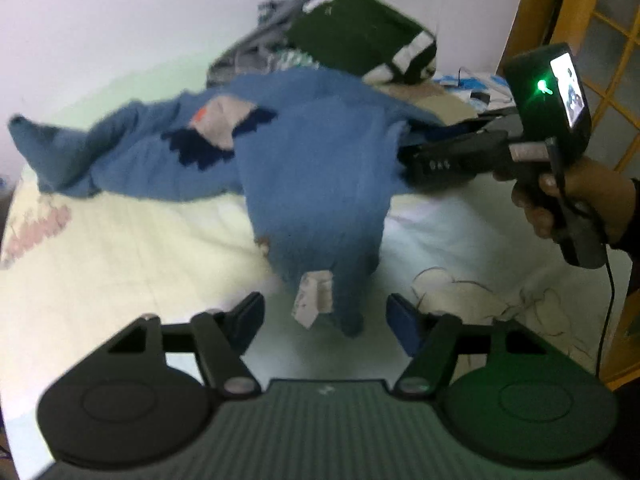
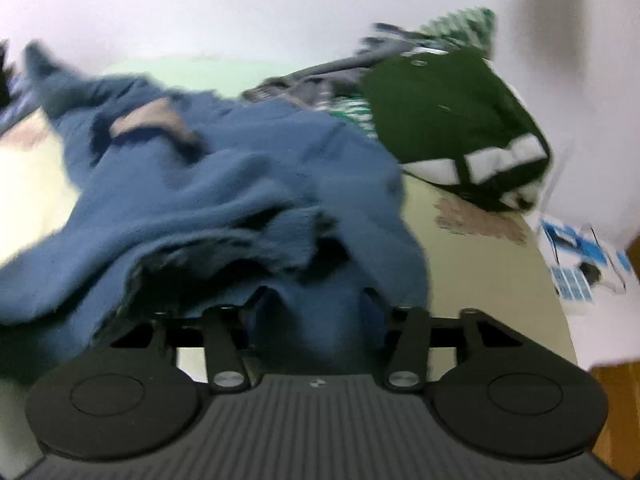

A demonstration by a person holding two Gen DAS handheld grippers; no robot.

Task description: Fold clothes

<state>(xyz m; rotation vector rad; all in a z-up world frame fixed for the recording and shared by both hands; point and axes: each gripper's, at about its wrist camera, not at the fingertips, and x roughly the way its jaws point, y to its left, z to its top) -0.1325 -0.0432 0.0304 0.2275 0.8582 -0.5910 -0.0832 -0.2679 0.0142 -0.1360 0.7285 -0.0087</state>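
A blue knitted sweater (image 1: 312, 168) with a pale and dark patch on its front lies spread across the bed, one sleeve reaching far left. A bunched part of it with a white label (image 1: 314, 300) hangs down between the fingers of my left gripper (image 1: 326, 316), which stands open. From the right, my right gripper (image 1: 406, 156), held by a hand (image 1: 592, 196), is shut on the sweater's edge. In the right wrist view, thick blue cloth of the sweater (image 2: 240, 184) fills the gap of the right gripper (image 2: 316, 308).
A dark green garment with white stripes (image 1: 360, 32) (image 2: 448, 112) sits on a heap of clothes at the back by the wall. The pale bed sheet (image 1: 120, 264) lies underneath. Blue-and-white packets (image 2: 580, 264) lie at the bed's right edge, beside a wooden lattice door (image 1: 600, 20).
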